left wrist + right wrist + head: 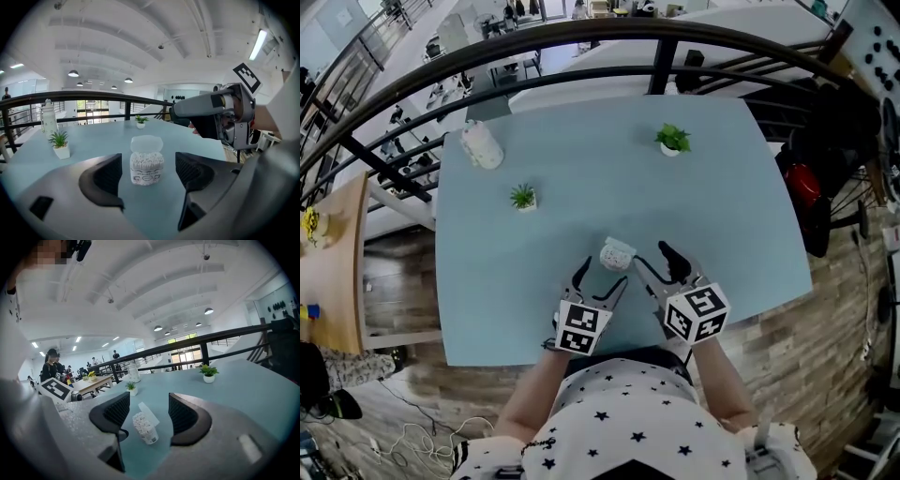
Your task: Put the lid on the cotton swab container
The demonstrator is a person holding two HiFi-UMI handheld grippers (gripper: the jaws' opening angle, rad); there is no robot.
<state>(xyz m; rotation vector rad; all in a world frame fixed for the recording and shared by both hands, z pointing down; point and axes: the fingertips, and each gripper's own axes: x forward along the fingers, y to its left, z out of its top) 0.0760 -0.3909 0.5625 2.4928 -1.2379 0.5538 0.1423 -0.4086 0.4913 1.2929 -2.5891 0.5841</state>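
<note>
A small clear cotton swab container (pixel 617 254) stands on the light blue table (pixel 609 169), full of white swabs, its hinged lid (pixel 146 143) tipped up and open. In the left gripper view the container (pixel 146 167) is ahead of the jaws, not touched. My left gripper (pixel 602 278) is open just near and left of it. My right gripper (pixel 657 258) is open just right of it. In the right gripper view the container (pixel 145 427) and its raised lid (pixel 148 414) show between the jaws, beyond the tips. Nothing is held.
Two small potted plants (pixel 523 197) (pixel 672 140) and a white bottle (pixel 482 144) stand further back on the table. A dark railing (pixel 581 37) curves behind the table. A wooden table (pixel 91 382) and people are far off in the right gripper view.
</note>
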